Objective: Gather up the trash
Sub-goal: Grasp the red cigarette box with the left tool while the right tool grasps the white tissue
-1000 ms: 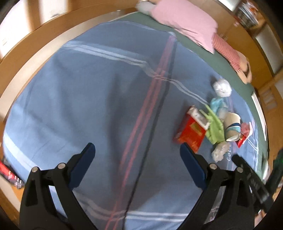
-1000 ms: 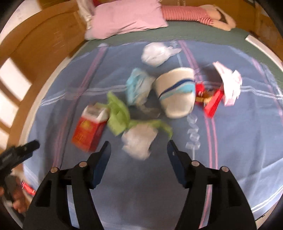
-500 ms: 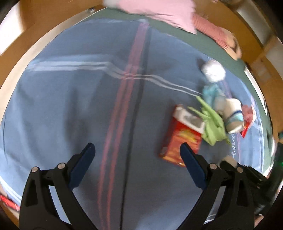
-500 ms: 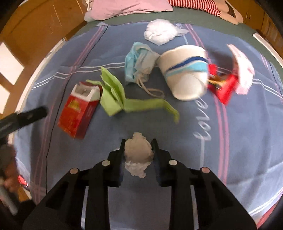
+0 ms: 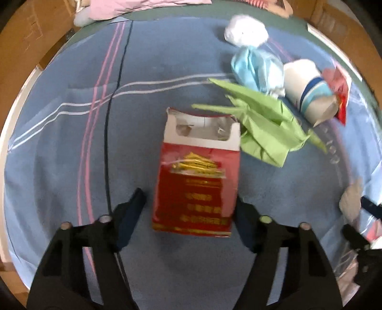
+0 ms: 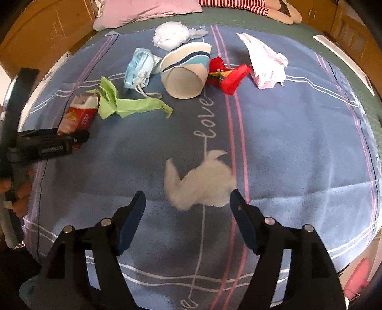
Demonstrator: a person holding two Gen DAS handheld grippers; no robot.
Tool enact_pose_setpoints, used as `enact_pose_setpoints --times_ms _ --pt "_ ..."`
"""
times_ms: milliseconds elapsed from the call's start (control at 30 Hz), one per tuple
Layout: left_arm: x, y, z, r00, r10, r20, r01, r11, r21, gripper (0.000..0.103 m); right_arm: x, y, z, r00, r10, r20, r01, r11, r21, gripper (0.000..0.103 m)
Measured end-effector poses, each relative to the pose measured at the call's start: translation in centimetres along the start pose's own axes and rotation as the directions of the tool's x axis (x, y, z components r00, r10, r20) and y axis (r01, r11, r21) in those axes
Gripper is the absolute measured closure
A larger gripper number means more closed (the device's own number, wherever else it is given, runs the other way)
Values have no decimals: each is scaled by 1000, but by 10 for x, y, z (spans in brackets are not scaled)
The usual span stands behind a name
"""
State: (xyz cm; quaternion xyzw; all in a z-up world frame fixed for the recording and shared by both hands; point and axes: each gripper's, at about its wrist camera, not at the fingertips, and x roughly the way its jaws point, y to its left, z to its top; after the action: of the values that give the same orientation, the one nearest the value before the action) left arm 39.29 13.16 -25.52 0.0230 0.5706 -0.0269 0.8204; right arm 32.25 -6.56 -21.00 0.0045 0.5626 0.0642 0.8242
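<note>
Trash lies on a blue striped bedspread (image 5: 59, 143). In the left wrist view my left gripper (image 5: 189, 209) is open, its fingers on either side of the lower end of a red and white carton (image 5: 198, 176). Beyond it lie green paper (image 5: 262, 124), a blue face mask (image 5: 255, 66), a paper cup (image 5: 308, 88) and a white wad (image 5: 246, 32). In the right wrist view my right gripper (image 6: 187, 207) is open, with a blurred white tissue (image 6: 203, 181) just ahead between the fingertips, free of them. The carton (image 6: 78, 114) shows at left by the left gripper (image 6: 47, 143).
A red wrapper (image 6: 226, 74) and a pink-white crumpled paper (image 6: 265, 62) lie right of the cup (image 6: 186, 71). A pink pillow (image 6: 148, 9) and a striped doll (image 6: 250, 4) lie at the bed's head. Wooden bed frame (image 6: 35, 35) runs along the left.
My right gripper was shut on the white tissue and has opened; the tissue now lies free ahead of it. My left gripper has moved right and forward to straddle the red carton.
</note>
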Motion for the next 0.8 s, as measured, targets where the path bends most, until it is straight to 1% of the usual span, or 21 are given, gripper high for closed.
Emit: enact_pose_setpoints --times_ms 67,133,233,267,300,333,367,400,433,467,500,567,667,800 --pt "-5 5 -1 1000 -21 7 21 1000 -12 43 3 6 -1 1000 -23 4 23 1000 -20 31" --pt "-12 11 -2 999 -25 23 26 999 -29 44 5 12 -4 999 -53 11 54 998 -41 31" --pt "-33 16 -5 996 13 85 -10 999 -37 44 9 21 -8 994 -107 30 109 992 -68 32" --pt "-38 16 -7 995 21 98 -17 999 -39 45 10 23 -10 992 -118 40 121 990 -77 37" --pt "-45 17 -8 993 28 115 -22 999 -50 45 10 26 -12 991 -128 46 132 988 -85 44" --pt "-51 13 -11 992 29 126 -21 998 -62 45 9 28 -14 989 -140 53 145 985 -93 48" --pt "-57 14 -13 990 27 140 -16 997 -76 45 8 29 -15 988 -144 58 149 984 -95 59" --pt "-63 12 -13 988 29 154 -15 996 -91 45 7 30 -16 988 -141 62 146 985 -93 73" --pt "-70 12 -16 985 38 169 -20 994 -106 45 3 29 -17 991 -122 64 126 989 -79 80" --pt "-74 11 -18 983 48 177 -27 993 -117 45 1 28 -19 993 -100 60 103 993 -63 90" --pt "-81 10 -22 980 61 187 -37 991 -130 45 -2 26 -20 995 -79 58 82 996 -43 91" --pt "-91 10 -30 976 68 205 -38 988 -148 45 -10 22 -27 995 -64 70 64 998 3 92" --pt "-106 10 -46 970 59 235 -28 991 -133 45 -20 22 -34 996 -37 86 34 999 37 92" --pt "-109 9 -50 969 73 237 -44 991 -124 45 -27 22 -43 997 -13 79 9 999 50 92"
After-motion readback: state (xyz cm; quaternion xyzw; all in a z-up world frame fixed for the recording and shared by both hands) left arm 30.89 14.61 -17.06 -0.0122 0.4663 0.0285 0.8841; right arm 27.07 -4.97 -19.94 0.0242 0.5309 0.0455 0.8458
